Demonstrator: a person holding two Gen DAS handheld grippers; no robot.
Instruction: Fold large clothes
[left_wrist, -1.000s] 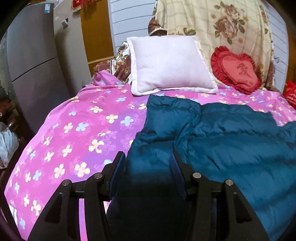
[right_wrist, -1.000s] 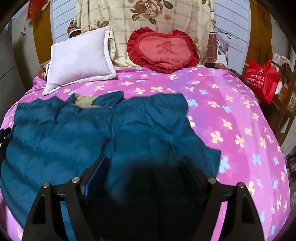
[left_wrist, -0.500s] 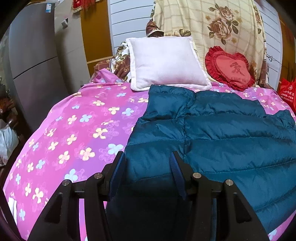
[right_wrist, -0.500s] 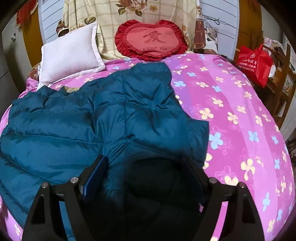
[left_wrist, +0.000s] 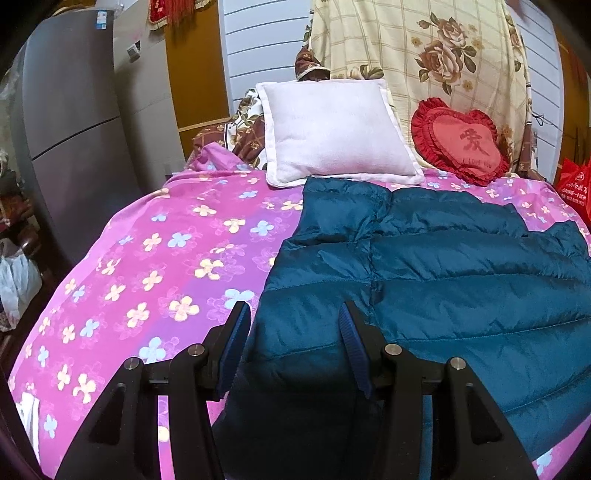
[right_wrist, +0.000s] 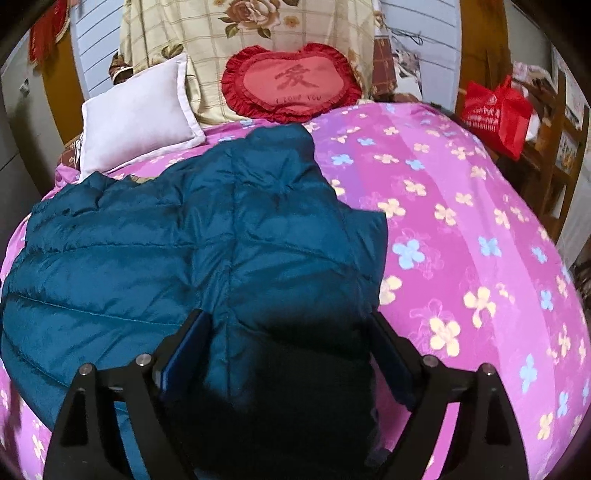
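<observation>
A teal quilted puffer jacket (left_wrist: 424, 266) lies spread on the pink flowered bed (left_wrist: 155, 258). It also shows in the right wrist view (right_wrist: 184, 251). My left gripper (left_wrist: 293, 343) has its jaws around the jacket's near left edge, with a thick bunch of fabric between the blue pads. My right gripper (right_wrist: 288, 354) has its jaws wide around a bulky part of the jacket's near right side. The fabric fills both gaps and rises toward the cameras.
A white pillow (left_wrist: 332, 129) and a red heart cushion (left_wrist: 461, 144) lean at the head of the bed. A grey fridge (left_wrist: 74, 129) stands left of the bed. A red bag (right_wrist: 495, 114) hangs at the right. Pink sheet (right_wrist: 461, 240) lies bare right of the jacket.
Both grippers have moved toward the head of the bed with the jacket's near edge, so the fabric now covers more of the far part. The jaws have kept their width.
</observation>
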